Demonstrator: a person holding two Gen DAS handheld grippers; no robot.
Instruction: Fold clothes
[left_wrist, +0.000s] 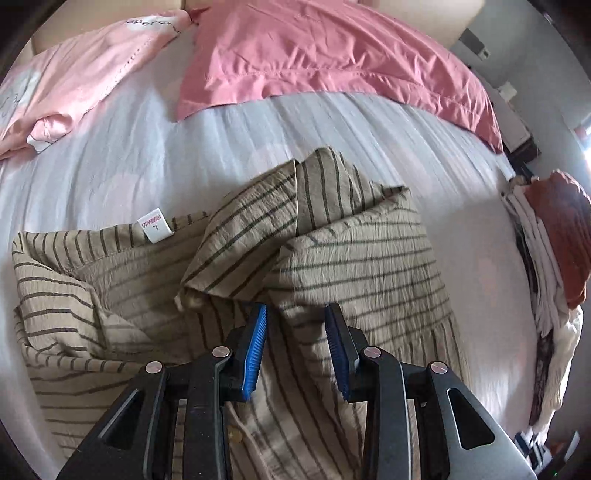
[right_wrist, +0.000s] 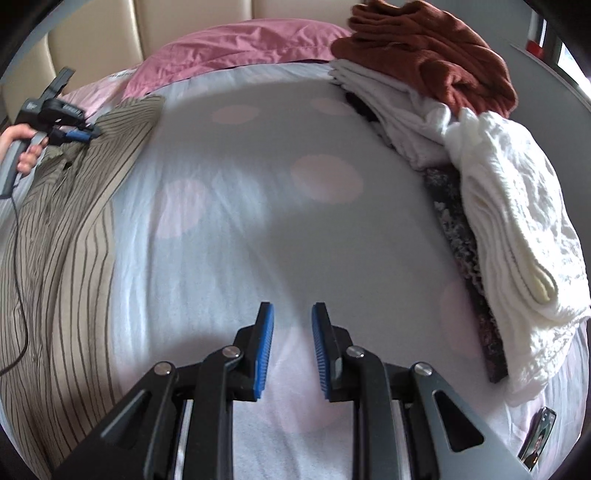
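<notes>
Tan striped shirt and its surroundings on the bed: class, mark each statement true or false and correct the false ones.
1. The tan shirt with dark stripes lies crumpled on the pale bedsheet with pink dots. True.
2. A white size label shows on the shirt. True.
3. The right gripper has the shirt between its jaws. False: its jaws stand apart over bare sheet with nothing between them.
4. A rust-brown knitted garment tops the pile of clothes. True.
5. The pillow with the pink pillowcase lies on top of the shirt. False: it lies apart from it, further up the bed.
</notes>
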